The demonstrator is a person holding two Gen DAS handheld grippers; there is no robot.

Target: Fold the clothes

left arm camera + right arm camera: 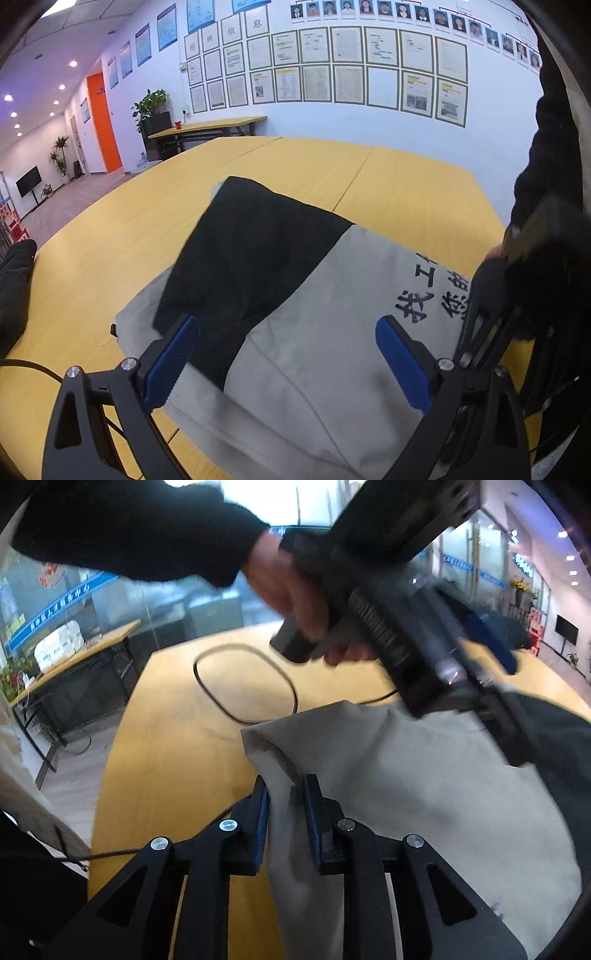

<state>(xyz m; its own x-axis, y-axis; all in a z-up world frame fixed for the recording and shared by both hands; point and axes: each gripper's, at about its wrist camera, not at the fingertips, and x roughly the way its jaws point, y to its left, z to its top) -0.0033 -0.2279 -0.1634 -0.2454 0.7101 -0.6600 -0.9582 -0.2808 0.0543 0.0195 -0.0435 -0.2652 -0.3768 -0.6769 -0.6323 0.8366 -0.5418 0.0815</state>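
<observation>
Smooth yellow wood table (110,258) bears limp grey-black garment (314,332); left claw (288,358) released, right claw (284,812) loosened around its fold.

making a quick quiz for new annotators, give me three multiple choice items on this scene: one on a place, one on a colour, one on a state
1. Where does the looped black cable lie?
A. on the yellow table beyond the garment
B. on the floor
C. over the garment

2. What colour are the pads on the left gripper's fingers?
A. red
B. blue
C. white

3. How do the left gripper's fingers stand?
A. closed on the garment
B. closed on the cable
C. spread wide above the garment

Answers:
1 A, the right wrist view shows the loop on the bare table past the edge of the grey and black garment.
2 B, both ribbed pads are blue.
3 C, there is a wide gap between the fingers, with cloth in view below it.
</observation>
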